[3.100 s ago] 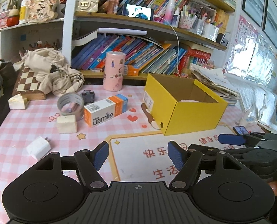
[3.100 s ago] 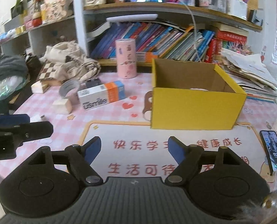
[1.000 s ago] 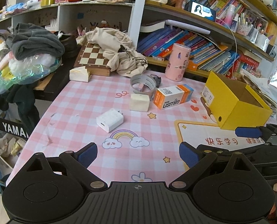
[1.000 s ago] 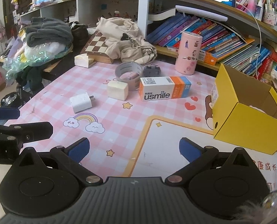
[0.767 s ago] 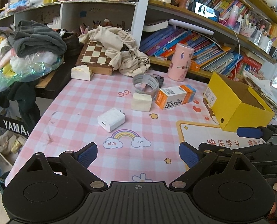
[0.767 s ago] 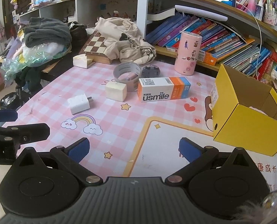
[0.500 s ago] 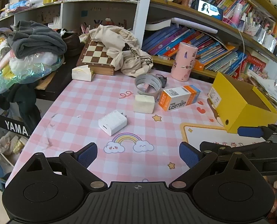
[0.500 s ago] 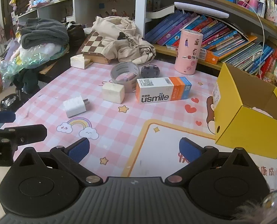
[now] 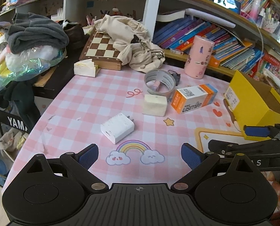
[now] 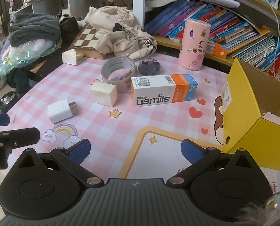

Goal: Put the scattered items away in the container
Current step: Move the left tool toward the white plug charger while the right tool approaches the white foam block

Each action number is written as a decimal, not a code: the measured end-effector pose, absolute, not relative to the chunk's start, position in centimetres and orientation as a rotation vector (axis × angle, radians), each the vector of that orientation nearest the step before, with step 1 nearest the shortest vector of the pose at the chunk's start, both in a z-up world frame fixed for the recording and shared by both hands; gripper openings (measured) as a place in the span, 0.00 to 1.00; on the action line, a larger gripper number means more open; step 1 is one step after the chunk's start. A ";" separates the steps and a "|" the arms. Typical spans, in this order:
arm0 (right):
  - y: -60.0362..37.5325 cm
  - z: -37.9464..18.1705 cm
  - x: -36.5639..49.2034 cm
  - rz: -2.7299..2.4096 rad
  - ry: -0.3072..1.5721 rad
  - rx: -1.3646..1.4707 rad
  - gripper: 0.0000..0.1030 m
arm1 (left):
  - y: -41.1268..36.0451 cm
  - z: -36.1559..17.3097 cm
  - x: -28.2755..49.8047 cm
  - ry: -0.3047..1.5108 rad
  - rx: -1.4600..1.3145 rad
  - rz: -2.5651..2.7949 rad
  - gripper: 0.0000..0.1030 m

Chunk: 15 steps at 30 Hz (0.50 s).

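Observation:
A white plug charger (image 9: 117, 127) (image 10: 60, 111) lies on the pink checked tablecloth just ahead of my left gripper (image 9: 139, 155), which is open and empty. Beyond it lie a cream block (image 9: 154, 105) (image 10: 103, 94), a grey tape roll (image 9: 159, 82) (image 10: 118, 70), an orange and white usmile box (image 9: 193, 98) (image 10: 163, 92) and a small grey toy car (image 10: 149, 67). The open yellow box (image 9: 253, 101) (image 10: 253, 116) stands at the right. My right gripper (image 10: 135, 150) is open and empty, over the mat, left of the yellow box.
A pink cylinder (image 9: 199, 57) (image 10: 194, 47) stands at the back by the bookshelf. A chessboard (image 9: 102, 50) under a beige cloth (image 9: 132, 43) and a cream wedge (image 9: 85, 68) sit at the back left. The table's edge (image 9: 45, 111) drops off at the left.
Both grippers have moved forward and left toward the scattered items, which now look larger and nearer. Since three seconds ago both jaws have opened wider.

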State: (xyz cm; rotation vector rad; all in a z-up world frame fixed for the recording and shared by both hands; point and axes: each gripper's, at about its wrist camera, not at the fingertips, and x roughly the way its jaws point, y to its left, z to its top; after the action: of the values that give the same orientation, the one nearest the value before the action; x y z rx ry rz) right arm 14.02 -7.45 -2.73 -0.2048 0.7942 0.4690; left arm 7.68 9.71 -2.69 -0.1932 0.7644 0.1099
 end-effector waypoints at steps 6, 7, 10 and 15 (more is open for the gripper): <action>-7.1 -3.4 16.3 0.495 0.806 -0.211 1.00 | 10.0 -3.4 9.6 0.769 -0.183 0.132 0.93; -7.0 -3.4 16.7 0.504 0.807 -0.209 1.00 | 10.0 -3.5 9.9 0.768 -0.176 0.137 0.93; -6.7 -3.5 17.7 0.531 0.807 -0.205 1.00 | 10.1 -3.8 10.9 0.774 -0.165 0.151 0.93; -5.8 -3.6 19.1 0.591 0.810 -0.212 0.96 | 10.5 -4.4 12.2 0.784 -0.158 0.173 0.91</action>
State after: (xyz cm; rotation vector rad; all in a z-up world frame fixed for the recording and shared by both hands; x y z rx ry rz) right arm 19.11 -5.84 -3.62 -0.2118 0.8100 0.5906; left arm 12.21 10.47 -4.44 -0.1577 0.7840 0.1730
